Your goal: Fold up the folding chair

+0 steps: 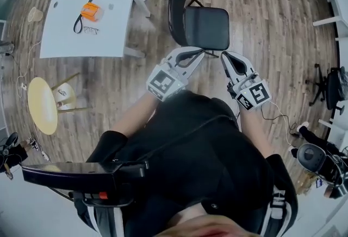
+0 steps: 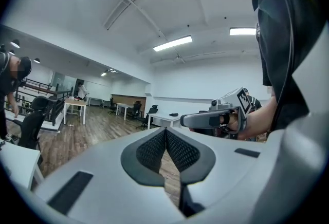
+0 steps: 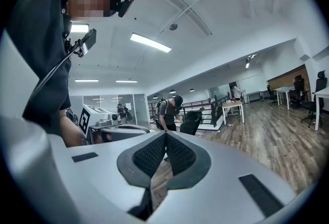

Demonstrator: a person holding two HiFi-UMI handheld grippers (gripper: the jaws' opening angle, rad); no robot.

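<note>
1. The left hand-held gripper [image 2: 165,131] has its jaws pressed together, with nothing between them.
2. The right hand-held gripper [image 2: 191,120] hangs level beyond it, above the wooden floor [image 2: 77,138].

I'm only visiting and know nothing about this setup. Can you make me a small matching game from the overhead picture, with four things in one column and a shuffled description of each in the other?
Things
1. folding chair
2. orange object
3. round table
4. white table

Descriptions
A. yellow top, near the left edge
B. black, standing unfolded, upper middle
C. rectangular, upper left
D. rests on the white table

Pairs: 1-B, 2-D, 3-A, 4-C
</note>
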